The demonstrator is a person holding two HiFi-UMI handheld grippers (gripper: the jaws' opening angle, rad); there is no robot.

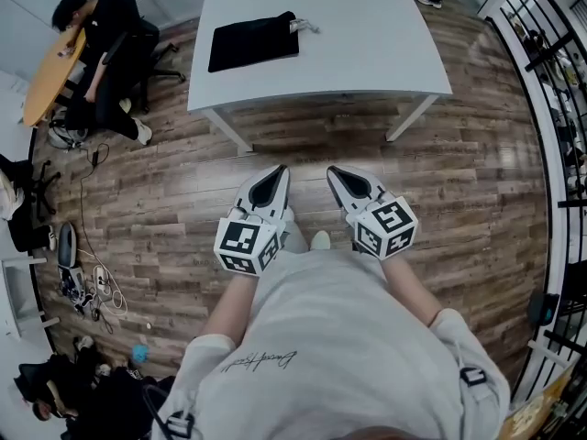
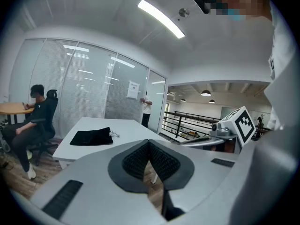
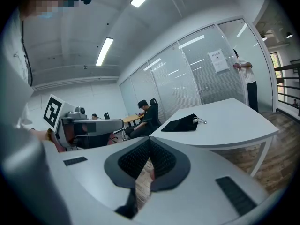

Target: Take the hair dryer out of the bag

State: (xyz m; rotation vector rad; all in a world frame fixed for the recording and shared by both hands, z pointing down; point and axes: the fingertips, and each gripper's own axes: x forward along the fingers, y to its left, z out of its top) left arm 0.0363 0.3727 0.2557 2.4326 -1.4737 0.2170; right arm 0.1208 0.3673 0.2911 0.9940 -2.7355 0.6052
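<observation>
The person stood on the wooden floor (image 1: pixel 165 200) a little back from the white bench (image 1: pixel 367 35), holding both claws out in front at waist level, side by side and close together, tips aimed toward the bench's near edge. The left claw (image 1: pixel 276 174) was closed, its ribbed black pads (image 2: pixel 161 161) meeting at the tip with nothing caught between them. The right claw (image 1: pixel 338 174) was closed and empty as well, its pads (image 3: pixel 161 159) pressed together the same way. Each carried its marker cube (image 1: pixel 246 244) at the back, near the person's hands. The black bag (image 1: pixel 254 41) lay flat on the bench, toward its left half and well apart from both claws, with a strip of bare floor and the bench's front edge between them. It lay ahead of the left claw and a touch to that side, and further off to the left of the right claw. A short cord (image 1: pixel 307 27) trailed from the bag's right end. The hair dryer itself could not be made out in any view; only the bag showed, lying closed. Off to the left a seated person (image 1: pixel 105 35) bent over a round table (image 1: pixel 50 81), and another person (image 2: pixel 146 110) stood by the glass wall (image 2: pixel 84 83) beyond the bench.
</observation>
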